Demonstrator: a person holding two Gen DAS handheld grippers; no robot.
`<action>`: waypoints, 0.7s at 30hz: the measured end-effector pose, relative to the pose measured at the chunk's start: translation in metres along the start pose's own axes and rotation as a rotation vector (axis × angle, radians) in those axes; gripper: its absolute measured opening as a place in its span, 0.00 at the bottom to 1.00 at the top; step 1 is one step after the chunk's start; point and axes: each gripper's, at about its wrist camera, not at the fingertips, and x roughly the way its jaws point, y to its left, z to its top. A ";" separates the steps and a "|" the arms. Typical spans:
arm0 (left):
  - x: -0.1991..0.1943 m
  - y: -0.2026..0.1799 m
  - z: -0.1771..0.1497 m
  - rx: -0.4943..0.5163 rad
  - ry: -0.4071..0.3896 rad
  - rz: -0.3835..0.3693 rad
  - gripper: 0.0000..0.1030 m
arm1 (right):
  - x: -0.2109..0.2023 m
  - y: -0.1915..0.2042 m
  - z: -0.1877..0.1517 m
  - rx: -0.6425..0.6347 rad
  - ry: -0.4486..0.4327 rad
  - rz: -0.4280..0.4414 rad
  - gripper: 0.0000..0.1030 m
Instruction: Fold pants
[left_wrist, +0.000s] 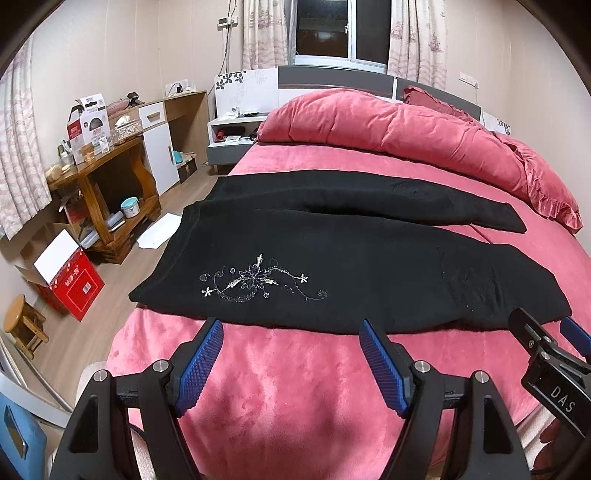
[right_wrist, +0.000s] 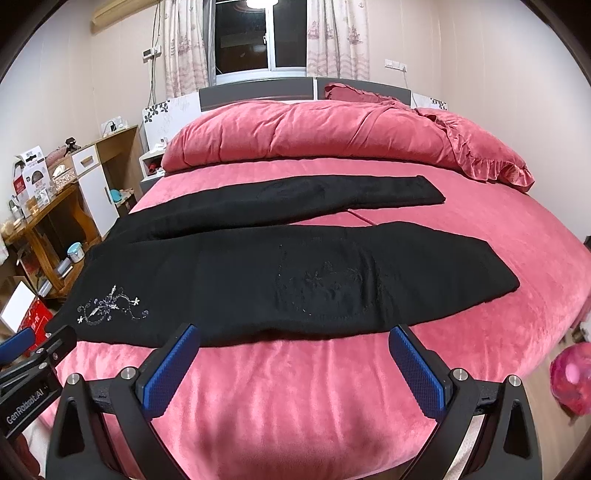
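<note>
Black pants lie flat on the bed at twelve o'clock; left gripper and right gripper gape wide, empty.

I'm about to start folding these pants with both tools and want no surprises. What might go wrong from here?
1. The pants lie spread in a V with both legs apart; lifting only the near leg may drag the far leg askew.
2. The waist end overhangs the bed edge, so a tug may slide it off.
3. Both tools, left and right, sit open and close together; they might collide.
</note>
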 end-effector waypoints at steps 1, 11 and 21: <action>0.000 0.001 0.000 -0.002 0.000 -0.001 0.76 | 0.000 0.000 0.000 0.003 0.002 -0.002 1.00; 0.006 0.005 -0.001 -0.023 0.018 -0.052 0.76 | 0.002 -0.001 -0.002 0.003 0.010 -0.005 1.00; 0.022 0.022 -0.004 -0.132 0.102 -0.208 0.75 | 0.012 -0.016 -0.005 0.059 0.029 0.002 1.00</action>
